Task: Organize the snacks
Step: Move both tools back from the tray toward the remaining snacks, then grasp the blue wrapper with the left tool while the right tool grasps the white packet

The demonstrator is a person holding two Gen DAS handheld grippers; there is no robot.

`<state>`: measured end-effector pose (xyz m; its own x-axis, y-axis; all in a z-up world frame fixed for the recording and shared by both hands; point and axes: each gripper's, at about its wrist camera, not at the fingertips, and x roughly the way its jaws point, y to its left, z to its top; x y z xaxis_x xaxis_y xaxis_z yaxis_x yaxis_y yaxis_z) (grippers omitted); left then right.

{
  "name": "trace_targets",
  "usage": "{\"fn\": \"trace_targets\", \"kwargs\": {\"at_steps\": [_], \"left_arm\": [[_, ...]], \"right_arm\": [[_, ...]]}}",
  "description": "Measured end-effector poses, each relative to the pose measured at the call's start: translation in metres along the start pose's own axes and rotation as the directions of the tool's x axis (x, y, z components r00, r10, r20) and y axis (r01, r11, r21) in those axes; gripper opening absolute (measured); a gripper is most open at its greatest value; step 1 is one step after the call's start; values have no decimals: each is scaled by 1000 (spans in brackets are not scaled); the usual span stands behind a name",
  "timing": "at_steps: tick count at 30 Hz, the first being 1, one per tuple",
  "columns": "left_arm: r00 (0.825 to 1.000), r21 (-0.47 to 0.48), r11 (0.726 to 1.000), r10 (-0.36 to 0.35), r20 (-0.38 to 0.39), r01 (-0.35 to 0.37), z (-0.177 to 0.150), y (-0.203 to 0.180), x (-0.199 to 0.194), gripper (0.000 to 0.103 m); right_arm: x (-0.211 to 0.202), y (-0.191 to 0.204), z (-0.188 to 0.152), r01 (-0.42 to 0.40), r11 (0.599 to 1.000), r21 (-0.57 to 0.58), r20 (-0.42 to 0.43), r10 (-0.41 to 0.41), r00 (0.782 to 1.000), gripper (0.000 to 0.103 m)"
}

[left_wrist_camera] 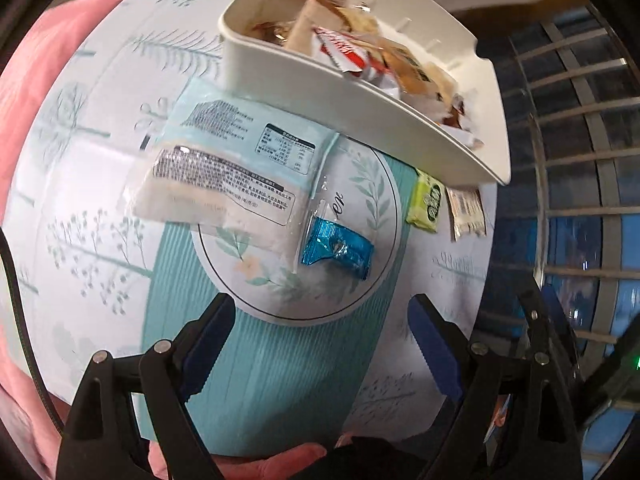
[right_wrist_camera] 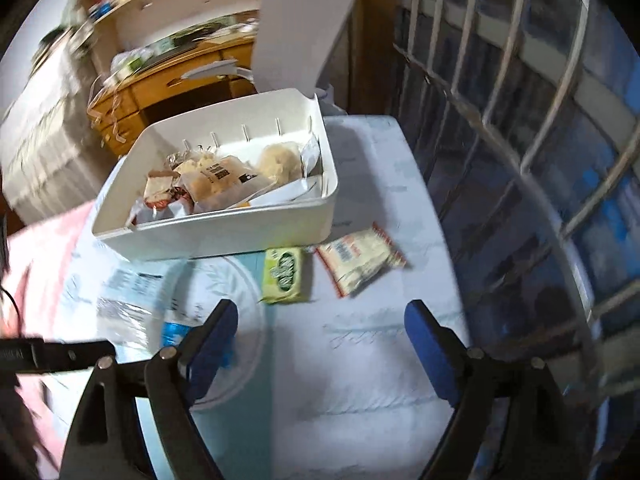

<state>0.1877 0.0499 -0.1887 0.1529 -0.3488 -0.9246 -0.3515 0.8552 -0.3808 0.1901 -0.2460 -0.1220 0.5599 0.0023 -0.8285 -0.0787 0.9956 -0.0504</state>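
A white bin (left_wrist_camera: 360,100) holding several wrapped snacks stands at the back of the patterned table (left_wrist_camera: 100,208). In front of it lie a pale blue packet (left_wrist_camera: 256,136), a clear packet of white pieces (left_wrist_camera: 212,196) and a blue foil candy (left_wrist_camera: 338,250). My left gripper (left_wrist_camera: 322,320) hangs open just short of the candy, holding nothing. In the right wrist view the bin (right_wrist_camera: 224,232) is ahead, with a green packet (right_wrist_camera: 284,276) and a cream, red-edged packet (right_wrist_camera: 360,260) in front of it. My right gripper (right_wrist_camera: 320,320) is open and empty, just short of the green packet.
Window bars (right_wrist_camera: 520,160) run close along the table's right edge. A wooden desk (right_wrist_camera: 160,80) and a white chair back (right_wrist_camera: 296,32) stand behind the bin. Pink fabric (left_wrist_camera: 48,60) borders the table's left side, and a hand (left_wrist_camera: 272,460) shows under the left gripper.
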Motion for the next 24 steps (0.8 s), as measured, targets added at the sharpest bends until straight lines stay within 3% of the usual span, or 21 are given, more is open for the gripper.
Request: {"fn": "trace_targets", "kwargs": {"at_steps": [5,12,20,24], "left_arm": [[998,-103,995,4,55,2,-6,-9,18,87],[990,-243,970,53,131,-20,-6,-16,43,87],[989,-334,940,107,100,-68,5,-22,81,86],[982,-353,927,167,89,-126,9,-25,92,79]], "right_arm": [[11,-12,0,2,987,-160,80,11,997,87],[45,-28,-2,-24,971,-237,124,55,991,87],[94,-35,-8,-52,959,-278,103,83,991,87],[111,-35,-9,-69,958,-279,84,96,992,87]]}}
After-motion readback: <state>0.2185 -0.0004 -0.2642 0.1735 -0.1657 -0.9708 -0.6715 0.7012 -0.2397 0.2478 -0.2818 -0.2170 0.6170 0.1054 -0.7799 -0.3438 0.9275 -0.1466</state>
